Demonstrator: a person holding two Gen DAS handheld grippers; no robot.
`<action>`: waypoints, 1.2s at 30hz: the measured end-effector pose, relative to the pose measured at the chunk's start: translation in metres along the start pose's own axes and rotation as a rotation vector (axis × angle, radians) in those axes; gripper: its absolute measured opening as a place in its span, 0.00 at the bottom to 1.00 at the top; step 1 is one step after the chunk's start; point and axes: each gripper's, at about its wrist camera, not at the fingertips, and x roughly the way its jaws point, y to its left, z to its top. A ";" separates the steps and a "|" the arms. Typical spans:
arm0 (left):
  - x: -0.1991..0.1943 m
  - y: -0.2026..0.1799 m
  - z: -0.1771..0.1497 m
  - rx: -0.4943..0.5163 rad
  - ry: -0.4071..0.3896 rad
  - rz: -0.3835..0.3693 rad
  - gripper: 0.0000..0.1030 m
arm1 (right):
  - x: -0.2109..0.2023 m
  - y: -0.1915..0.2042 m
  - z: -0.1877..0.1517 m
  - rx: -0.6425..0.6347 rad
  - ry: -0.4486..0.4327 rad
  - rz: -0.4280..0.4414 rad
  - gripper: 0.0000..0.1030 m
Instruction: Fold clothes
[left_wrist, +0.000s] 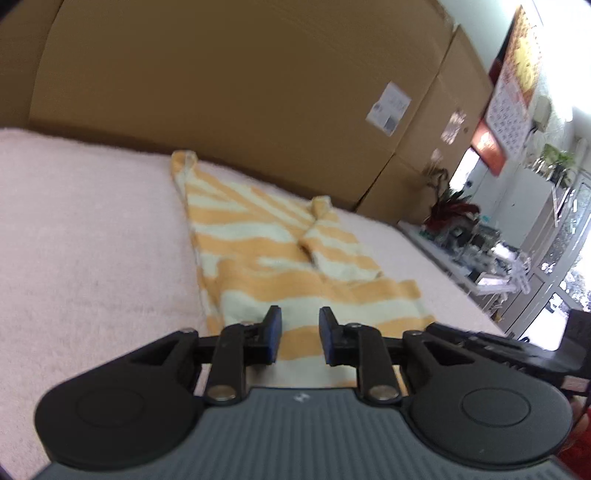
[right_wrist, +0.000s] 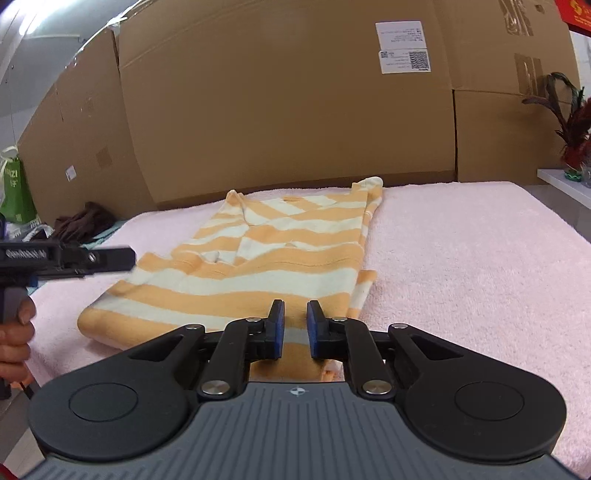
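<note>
Both grippers, left gripper (left_wrist: 300, 334) and right gripper (right_wrist: 295, 328), hovered with narrow, empty jaws over the near hem of the striped shirt (right_wrist: 266, 254); its long axis ran toward the tabletop's (right_wrist: 480, 258) far edge.

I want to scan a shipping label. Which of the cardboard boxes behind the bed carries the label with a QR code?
The big middle cardboard box, straight behind the striped garment: its white label shows a QR code. The box to its left bears only a small sticker.

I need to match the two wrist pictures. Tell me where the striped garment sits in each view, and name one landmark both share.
Left wrist: striped garment centre, running from the far edge toward the gripper.
Right wrist: striped garment centre, slightly left, on the pink towel.
Shared landmark: white label on the cardboard box.
</note>
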 end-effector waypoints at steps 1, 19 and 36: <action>0.001 0.003 -0.004 0.003 -0.009 0.004 0.16 | -0.002 0.000 -0.002 -0.001 -0.005 -0.008 0.08; -0.026 -0.054 -0.030 0.248 -0.132 0.075 0.33 | -0.020 0.036 -0.009 -0.004 -0.109 0.036 0.16; -0.025 -0.072 -0.065 0.387 -0.165 0.110 0.40 | -0.005 0.071 -0.034 -0.116 -0.058 0.141 0.09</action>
